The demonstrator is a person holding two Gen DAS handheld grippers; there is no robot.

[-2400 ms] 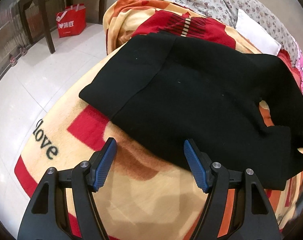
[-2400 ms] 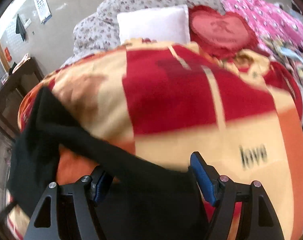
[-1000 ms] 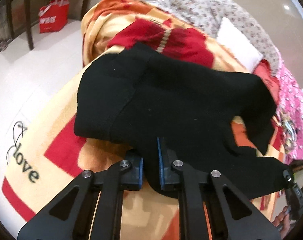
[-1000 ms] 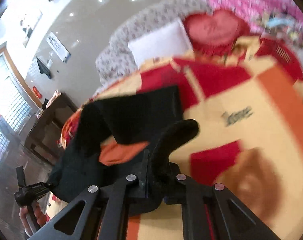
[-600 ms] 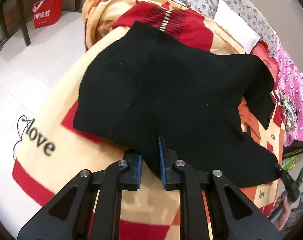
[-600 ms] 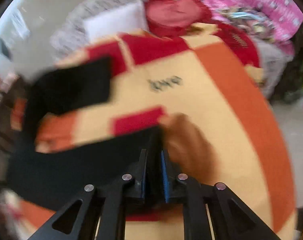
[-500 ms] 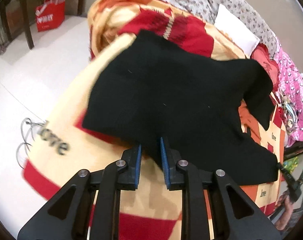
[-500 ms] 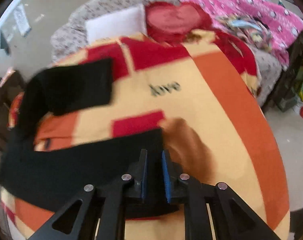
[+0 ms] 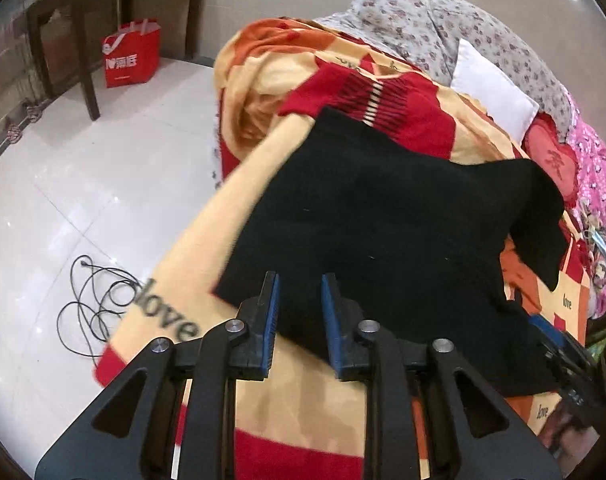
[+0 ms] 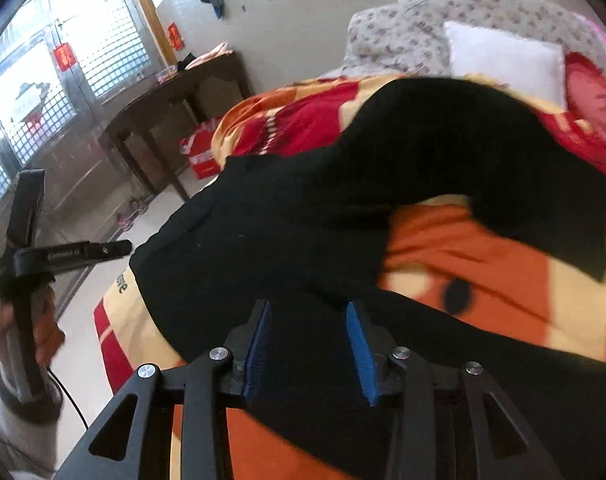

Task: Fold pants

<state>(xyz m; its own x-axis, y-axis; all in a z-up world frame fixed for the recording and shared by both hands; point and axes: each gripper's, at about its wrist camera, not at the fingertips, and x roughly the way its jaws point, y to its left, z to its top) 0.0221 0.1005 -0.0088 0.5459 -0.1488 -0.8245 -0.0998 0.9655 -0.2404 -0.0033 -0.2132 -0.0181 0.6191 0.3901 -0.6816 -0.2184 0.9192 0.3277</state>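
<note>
A bed is seen, covered by a blanket (image 9: pixel 231 216) in red, orange and cream; on it the pants (image 9: pixel 383 232) are spread, black and part folded, with one leg doubled back toward the pillows (image 9: pixel 491 84) and the near edge lying toward both tools. From the way it drapes and creases, the cloth is judged soft, limp and fairly light, a thick knit that should not slip from rubber pads but will sag and drag if lifted by one point only; a hold is best taken at a corner or along a folded edge, with both layers pinched together, and the two ends raised evenly. The left gripper (image 9: pixel 299 312) is found with its jaws a little apart, having just been opening; the pants' edge lies between the blue pads yet is not seen to be pressed. The right gripper (image 10: pixel 309 346) stands wider, its jaws likewise just opened; black cloth passes under and between them, unpinched. A hand (image 10: pixel 19 328) holding the left tool is seen at the edge of the right view. Writing can be read: "love" (image 9: pixel 165 314) is printed on the blanket in several places; white characters are carried by a red bag (image 9: pixel 131 58) on the floor, too small to be made out; a black cable (image 9: pixel 91 296) lies coiled nearby.
</note>
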